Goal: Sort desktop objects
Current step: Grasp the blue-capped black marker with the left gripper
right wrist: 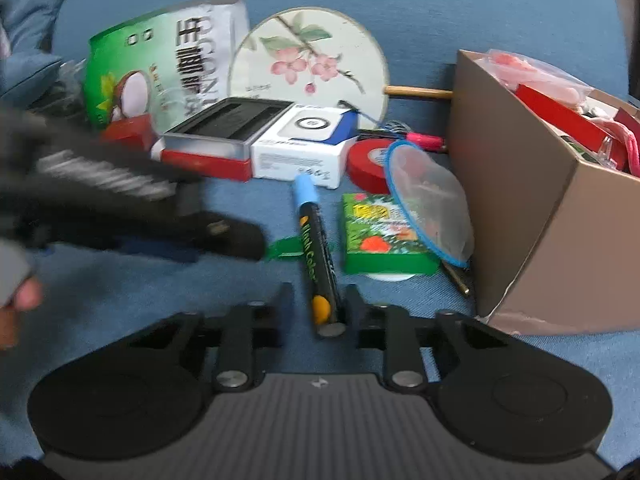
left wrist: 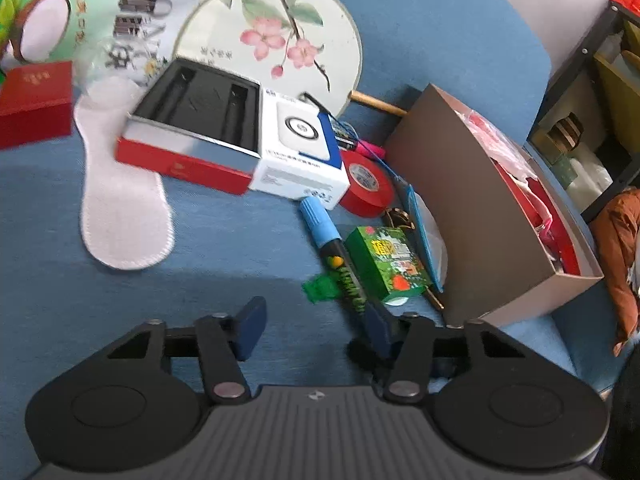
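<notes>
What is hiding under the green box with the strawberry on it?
A white round edge peeks out from under the green box. Beside it a thin brassy stick pokes out. The rest of both is covered, so I cannot tell what they are.

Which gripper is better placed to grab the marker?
Right. The right gripper is open with the marker end between its fingers; the left gripper is open beside it.

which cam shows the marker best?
Right wrist: the marker runs lengthwise between the right gripper fingers, blue cap to tail end unobstructed. Left wrist shows it off to the side, its tail end hidden behind a finger of the left gripper.
</notes>
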`<act>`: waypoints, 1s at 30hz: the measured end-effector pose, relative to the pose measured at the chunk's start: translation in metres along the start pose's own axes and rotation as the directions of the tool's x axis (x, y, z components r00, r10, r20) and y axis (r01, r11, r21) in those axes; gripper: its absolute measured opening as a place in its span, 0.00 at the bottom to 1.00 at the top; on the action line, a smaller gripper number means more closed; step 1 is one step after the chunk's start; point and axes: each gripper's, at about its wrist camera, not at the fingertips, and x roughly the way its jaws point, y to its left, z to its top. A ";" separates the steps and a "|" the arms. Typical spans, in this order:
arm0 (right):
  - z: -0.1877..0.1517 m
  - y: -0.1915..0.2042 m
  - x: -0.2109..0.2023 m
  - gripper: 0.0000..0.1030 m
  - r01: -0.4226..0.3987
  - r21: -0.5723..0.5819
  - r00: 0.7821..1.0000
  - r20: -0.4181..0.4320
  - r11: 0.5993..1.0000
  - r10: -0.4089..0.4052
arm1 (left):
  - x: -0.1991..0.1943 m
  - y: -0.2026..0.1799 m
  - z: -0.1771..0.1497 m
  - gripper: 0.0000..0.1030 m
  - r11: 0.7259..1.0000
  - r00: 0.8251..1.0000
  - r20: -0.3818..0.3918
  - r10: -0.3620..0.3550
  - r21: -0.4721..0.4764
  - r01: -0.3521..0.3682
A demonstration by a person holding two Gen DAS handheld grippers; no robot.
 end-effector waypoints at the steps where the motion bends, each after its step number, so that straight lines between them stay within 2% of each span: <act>1: -0.001 0.004 -0.003 0.13 -0.009 -0.013 1.000 -0.007 1.000 0.008 | 0.000 -0.001 -0.001 0.51 1.000 1.000 -0.002 -0.002 -0.004 0.002; 6: -0.015 0.027 -0.028 0.13 -0.065 -0.050 0.998 -0.016 0.997 0.064 | 0.000 -0.004 -0.006 0.50 1.000 1.000 0.002 0.009 0.023 -0.009; 10: -0.026 0.038 -0.047 0.13 -0.095 -0.074 0.996 -0.010 0.993 0.094 | 0.004 -0.006 -0.006 0.34 0.998 0.998 -0.002 0.055 0.033 -0.055; 17: -0.028 0.043 -0.056 0.14 -0.092 -0.105 0.996 -0.005 0.990 0.092 | 0.012 -0.006 0.002 0.31 0.996 0.996 -0.015 0.086 0.029 -0.085; 19: -0.028 0.045 -0.058 0.14 -0.087 -0.117 0.996 -0.001 0.989 0.087 | 0.013 -0.006 0.003 0.24 0.993 0.994 -0.015 0.111 0.031 -0.111; 30: -0.029 0.047 -0.059 0.15 -0.113 -0.113 0.994 -0.008 0.987 0.112 | -0.028 -0.006 -0.010 0.22 0.997 0.998 0.008 0.069 -0.031 -0.069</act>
